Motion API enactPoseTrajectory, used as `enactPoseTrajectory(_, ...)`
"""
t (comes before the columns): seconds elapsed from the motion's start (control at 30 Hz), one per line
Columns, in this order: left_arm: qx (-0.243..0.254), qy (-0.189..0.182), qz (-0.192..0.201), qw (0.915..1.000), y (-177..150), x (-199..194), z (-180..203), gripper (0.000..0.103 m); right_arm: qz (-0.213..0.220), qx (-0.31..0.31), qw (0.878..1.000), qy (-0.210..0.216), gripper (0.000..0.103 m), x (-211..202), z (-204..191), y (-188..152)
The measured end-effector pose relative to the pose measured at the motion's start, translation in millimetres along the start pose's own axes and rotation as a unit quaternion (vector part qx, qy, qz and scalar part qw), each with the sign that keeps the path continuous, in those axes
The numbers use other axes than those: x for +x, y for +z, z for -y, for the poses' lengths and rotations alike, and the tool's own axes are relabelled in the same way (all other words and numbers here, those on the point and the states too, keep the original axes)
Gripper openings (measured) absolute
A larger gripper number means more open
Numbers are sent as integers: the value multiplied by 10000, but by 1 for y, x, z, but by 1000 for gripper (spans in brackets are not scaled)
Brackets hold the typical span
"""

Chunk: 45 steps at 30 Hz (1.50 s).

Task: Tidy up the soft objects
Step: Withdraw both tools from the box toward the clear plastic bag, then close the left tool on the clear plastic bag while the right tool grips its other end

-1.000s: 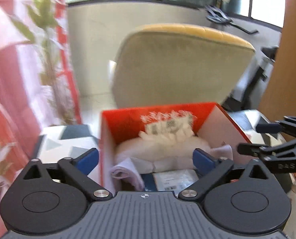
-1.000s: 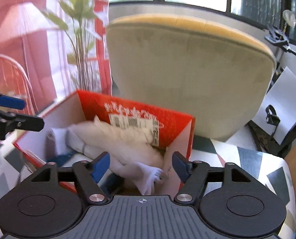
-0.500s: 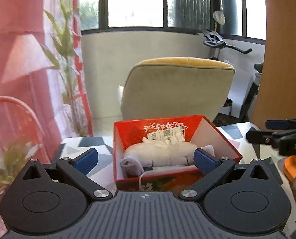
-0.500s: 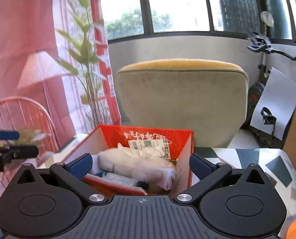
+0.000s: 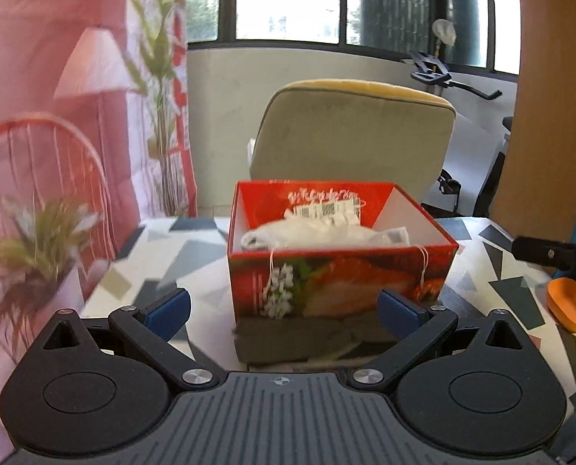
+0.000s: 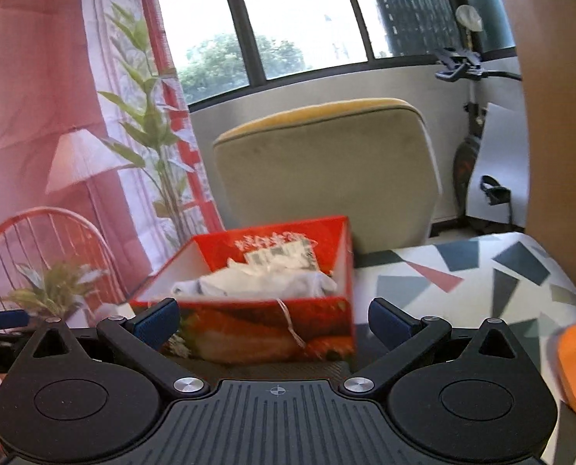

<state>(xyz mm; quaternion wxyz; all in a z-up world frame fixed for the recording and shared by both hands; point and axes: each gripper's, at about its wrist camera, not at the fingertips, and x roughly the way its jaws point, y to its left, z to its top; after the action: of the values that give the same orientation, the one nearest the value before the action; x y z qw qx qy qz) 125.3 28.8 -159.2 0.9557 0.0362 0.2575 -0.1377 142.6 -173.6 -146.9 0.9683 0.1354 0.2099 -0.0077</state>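
Both the left claw (image 5: 284, 310) and right claw (image 6: 274, 319) stood spread, empty, before the red box (image 5: 338, 271) of white cloths (image 5: 319, 232) on the table (image 5: 195, 255).

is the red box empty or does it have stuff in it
Not empty. The open-topped red box holds a heap of white soft items that reaches about its rim; a printed label shows against the back wall.

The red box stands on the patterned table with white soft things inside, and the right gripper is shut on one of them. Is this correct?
Not quite. The red box does stand on the patterned table with the white soft things inside, but the right gripper is open and holds nothing. The right wrist view shows its blue fingers spread wide, in front of the box, with nothing clamped between them.
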Motion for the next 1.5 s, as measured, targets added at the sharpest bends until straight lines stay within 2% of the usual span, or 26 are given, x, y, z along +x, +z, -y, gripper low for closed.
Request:
enactPoseTrajectory(0.2, -212, 140, -349, 9991, -26, 11, -4, 103, -281, 182, 9994, -84, 103, 6, 7, -34)
enactPoseTrajectory(0.43, -218, 233, -657, 9973, -43, 24, -7, 103, -740, -31, 9972, -80, 103, 19, -3, -69)
enactPoseTrajectory(0.77, -309, 133, -962, 9948, -54, 40, -7, 103, -1220, 18, 9924, -160, 103, 40, 0, -82)
enactPoseTrajectory(1.03, -444, 76, -1257, 9910, -63, 56, -11, 103, -1421, 173, 9891, -352, 103, 54, 12, -92)
enactPoseTrajectory(1.5, -415, 131, -1696, 9845, -74, 78, -10, 103, -1823, 200, 9823, -381, 103, 78, 21, -110)
